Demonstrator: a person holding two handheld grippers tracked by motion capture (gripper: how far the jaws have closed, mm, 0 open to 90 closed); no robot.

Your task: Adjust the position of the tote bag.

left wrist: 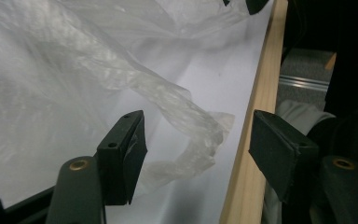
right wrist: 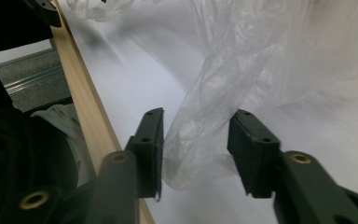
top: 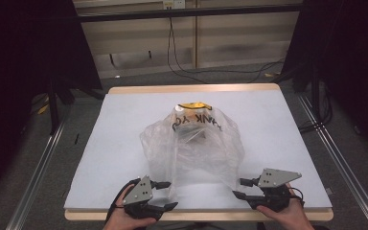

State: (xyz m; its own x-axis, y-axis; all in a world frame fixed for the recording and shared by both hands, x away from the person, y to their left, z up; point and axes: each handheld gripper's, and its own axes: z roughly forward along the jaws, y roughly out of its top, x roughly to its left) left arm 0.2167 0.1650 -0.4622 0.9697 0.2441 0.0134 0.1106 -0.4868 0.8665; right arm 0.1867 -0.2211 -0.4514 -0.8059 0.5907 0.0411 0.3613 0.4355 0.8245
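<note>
A clear plastic bag (top: pixel 191 143) printed with dark letters and a yellow face stands crumpled in the middle of the white table (top: pixel 124 124), with something brownish dimly visible inside. My left gripper (top: pixel 170 194) is at the bag's near left corner. In the left gripper view its jaws (left wrist: pixel 198 140) stand open around a twisted bag handle (left wrist: pixel 191 112) that lies on the table without being pinched. My right gripper (top: pixel 238 188) is at the near right corner. Its jaws (right wrist: pixel 196 140) stand open with a hanging strip of the bag (right wrist: pixel 200 112) between the pads.
The table's wooden front edge (left wrist: pixel 256 107) runs right beside both grippers. The person's hands hold the grippers at that edge. Metal rails (top: pixel 38 163) flank the table on the floor, cables (top: pixel 182 67) lie behind it, and dark curtains hang at both sides.
</note>
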